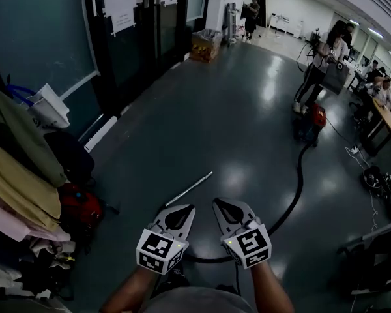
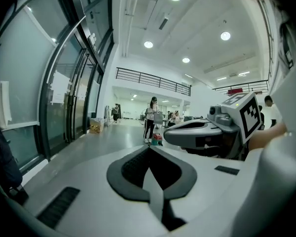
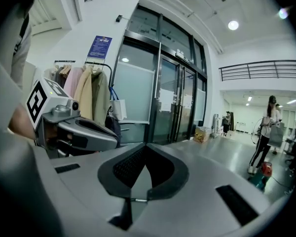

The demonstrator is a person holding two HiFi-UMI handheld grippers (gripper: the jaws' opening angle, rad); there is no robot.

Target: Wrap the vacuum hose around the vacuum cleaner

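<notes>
Left gripper [image 1: 186, 208], right gripper [image 1: 220, 203] closed; black hose [image 1: 298, 181] curves, glossy floor [image 1: 234, 122].

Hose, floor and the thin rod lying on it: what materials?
Hose: black, matte, lies in a smooth curve, so likely flexible plastic or rubber.
Floor: dark grey, glossy, mirrors the ceiling lights; probably coated or polished concrete, cannot tell which.
Rod: straight, pale sheen, looks like metal tube.

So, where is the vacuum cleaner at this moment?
In the head view the vacuum cleaner stands on the floor at the upper right, beside the feet of a standing person, at the far end of the black hose.
</notes>
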